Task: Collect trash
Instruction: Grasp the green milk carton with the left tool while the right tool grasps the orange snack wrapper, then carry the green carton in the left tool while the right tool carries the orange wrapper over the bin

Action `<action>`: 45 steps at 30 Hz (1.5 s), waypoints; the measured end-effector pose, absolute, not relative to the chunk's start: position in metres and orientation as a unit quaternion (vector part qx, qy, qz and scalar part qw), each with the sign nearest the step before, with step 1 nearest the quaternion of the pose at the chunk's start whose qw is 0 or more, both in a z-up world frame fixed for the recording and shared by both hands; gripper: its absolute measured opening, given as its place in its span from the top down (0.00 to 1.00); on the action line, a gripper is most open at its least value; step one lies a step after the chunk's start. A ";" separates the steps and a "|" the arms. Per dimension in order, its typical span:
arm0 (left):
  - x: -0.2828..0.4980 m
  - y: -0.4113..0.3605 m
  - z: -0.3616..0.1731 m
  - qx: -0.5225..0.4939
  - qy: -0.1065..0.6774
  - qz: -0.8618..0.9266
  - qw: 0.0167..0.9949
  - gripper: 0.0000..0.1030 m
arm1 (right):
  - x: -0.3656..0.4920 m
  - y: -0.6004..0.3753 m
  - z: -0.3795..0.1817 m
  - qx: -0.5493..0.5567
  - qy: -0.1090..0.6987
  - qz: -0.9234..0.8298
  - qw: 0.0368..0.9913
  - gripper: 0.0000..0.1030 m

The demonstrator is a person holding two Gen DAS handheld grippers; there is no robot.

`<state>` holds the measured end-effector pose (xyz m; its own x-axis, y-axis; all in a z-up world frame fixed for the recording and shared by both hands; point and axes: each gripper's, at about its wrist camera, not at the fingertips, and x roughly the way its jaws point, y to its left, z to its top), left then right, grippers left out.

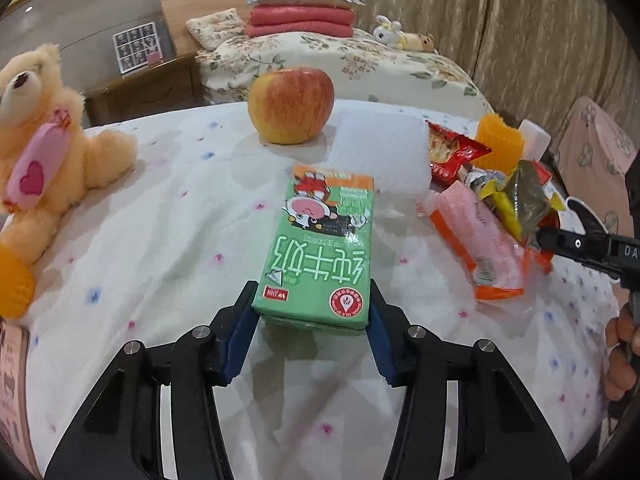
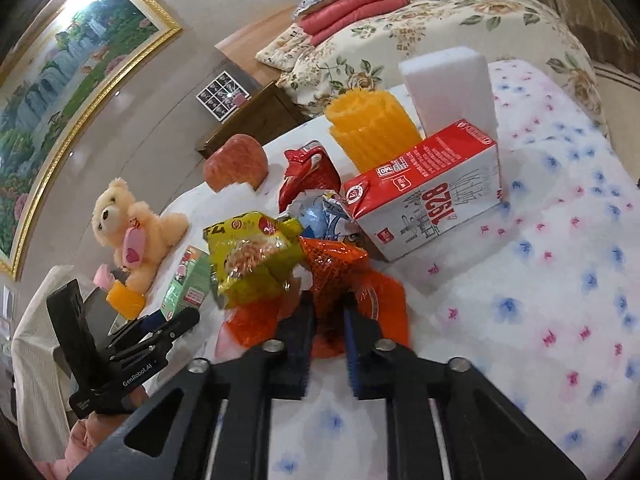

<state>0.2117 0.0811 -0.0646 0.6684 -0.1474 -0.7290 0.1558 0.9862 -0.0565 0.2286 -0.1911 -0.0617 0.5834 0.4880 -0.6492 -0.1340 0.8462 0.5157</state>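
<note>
now the left gripper point(image 1: 314, 312) grips the near end of a green carton point(image 1: 320, 248), one blue pad on each side of it. the carton lies flat on the white cloth point(image 1: 160, 248) with small pink and blue flowers, and its long side points away toward the apple point(image 1: 291, 105), which stands behind it, well apart.

right of the carton is the trash pile. the right gripper point(image 2: 329, 320) is closed on an orange wrapper point(image 2: 340, 272); its two fingers are near together with the wrapper pinched between them. just beside the orange wrapper, on the carton's side, is a yellow wrapper point(image 2: 256, 260), crumpled and tilted. behind these is a red wrapper point(image 2: 308, 172), and between them some silver and blue foil point(image 2: 320, 216). on the far side of the pile from the green carton a red-and-white carton point(image 2: 424, 204) lies on its side, touching the pile. behind it stand an orange ribbed block point(image 2: 372, 124) and a white sponge point(image 2: 448, 88), upright, touching each other.

left of the green carton, well apart, a teddy bear point(image 1: 44, 140) sits on the cloth with a pink heart pillow point(image 1: 36, 172) on its chest. a second orange block point(image 2: 124, 300) is just beside the bear. behind the apple, off the cloth, is a bed point(image 1: 340, 60) with folded red blankets point(image 1: 300, 20).
</note>
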 end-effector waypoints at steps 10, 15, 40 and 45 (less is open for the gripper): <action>0.166 0.054 -0.055 -0.039 0.384 -0.101 0.917 0.52 | 0.195 -0.226 -0.058 0.214 0.405 0.154 0.875 0.94; 0.147 0.033 -0.048 -0.051 0.380 -0.124 0.915 0.52 | 0.182 -0.248 -0.057 0.222 0.400 0.140 0.878 0.94; 0.130 -0.112 -0.041 0.019 0.377 -0.250 0.892 0.52 | 0.129 -0.352 -0.050 0.265 0.362 0.056 0.892 0.94; 0.133 -0.132 -0.041 0.027 0.380 -0.262 0.887 0.52 | 0.123 -0.367 -0.050 0.273 0.356 0.042 0.893 0.94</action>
<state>0.1330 -0.1317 -0.0414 0.5742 -0.4442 -0.6878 0.4852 0.8612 -0.1512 0.1235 -0.3674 -0.0500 0.7431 0.2693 -0.6126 0.1188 0.8478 0.5168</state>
